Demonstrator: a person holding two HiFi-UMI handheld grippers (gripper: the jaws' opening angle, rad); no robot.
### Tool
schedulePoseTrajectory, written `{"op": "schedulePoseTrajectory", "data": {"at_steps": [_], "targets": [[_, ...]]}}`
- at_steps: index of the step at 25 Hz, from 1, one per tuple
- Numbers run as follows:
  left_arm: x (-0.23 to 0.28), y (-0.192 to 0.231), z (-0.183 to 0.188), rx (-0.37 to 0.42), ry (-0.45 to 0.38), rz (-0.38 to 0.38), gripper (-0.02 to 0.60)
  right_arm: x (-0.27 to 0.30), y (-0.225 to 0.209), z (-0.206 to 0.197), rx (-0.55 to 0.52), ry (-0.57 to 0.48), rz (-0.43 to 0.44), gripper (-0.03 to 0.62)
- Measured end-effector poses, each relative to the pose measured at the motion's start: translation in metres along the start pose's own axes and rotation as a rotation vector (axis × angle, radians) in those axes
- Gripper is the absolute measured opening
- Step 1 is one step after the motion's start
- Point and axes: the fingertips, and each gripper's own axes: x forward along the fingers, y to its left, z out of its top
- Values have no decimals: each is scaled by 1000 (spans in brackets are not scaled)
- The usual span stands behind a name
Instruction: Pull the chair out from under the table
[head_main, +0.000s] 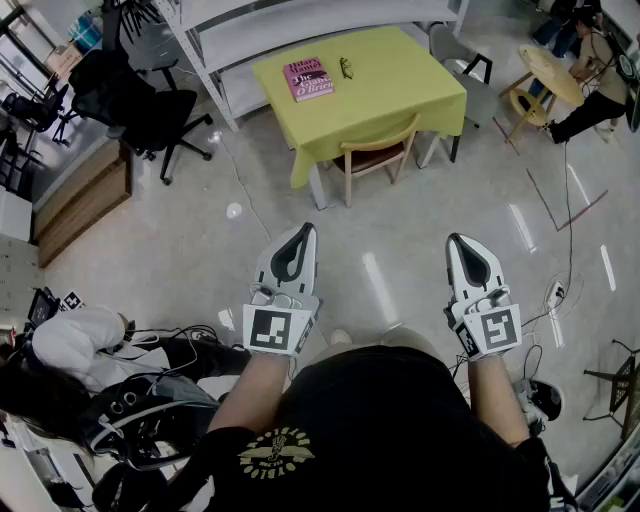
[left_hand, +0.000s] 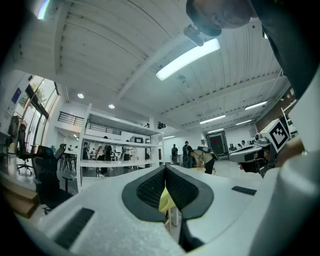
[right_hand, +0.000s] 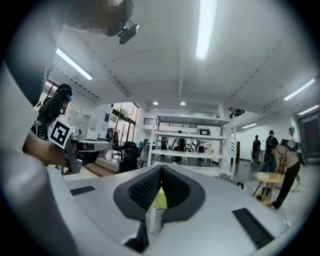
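A pale glossy floor (head_main: 200, 250) is being looked down on, with white shelving (head_main: 300, 25) standing at 12 o'clock. Just in front of it, a table (head_main: 420, 95) draped in a yellow cloth is being occupied by a pink book (head_main: 308, 78) and a small dark object (head_main: 346, 68). The wooden chair (head_main: 378, 155) is being seen tucked under the table's 6 o'clock edge. A black office chair (head_main: 140, 110) is standing at 10 o'clock. The left gripper (head_main: 306, 230) and right gripper (head_main: 456, 240) are being held level side by side, aimed at 12 o'clock, well apart from the chair. Both pairs of jaws are being clenched together on nothing.
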Motion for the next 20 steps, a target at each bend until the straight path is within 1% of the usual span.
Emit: {"op": "schedulePoseTrajectory", "data": {"at_steps": [2, 4, 5, 7, 10, 15, 18, 20], "targets": [[-19, -29, -4, 2, 4, -6, 9, -37, 3, -10, 6, -4, -5, 11], [-29, -38, -12, -4, 19, -7, 9, -52, 6, -15, 10, 1, -9, 11], [-27, -30, -16, -13, 30, -6, 9, -47, 8, -14, 10, 8, -8, 11], [-15, -3, -22, -30, 52, -2, 9, -19, 9, -8, 11, 18, -3, 11], [7, 29, -29, -31, 70, 2, 9, 17, -1, -2, 10, 10, -8, 11], [30, 34, -40, -25, 79, 15, 9, 32, -41, -7, 32, -12, -37, 11], [55, 40, -43, -42, 84, 43, 9, 50, -63, -12, 38, 3, -22, 11], [71, 39, -44, -40, 84, 44, 9, 63, -74, -15, 29, 12, -5, 11]]}}
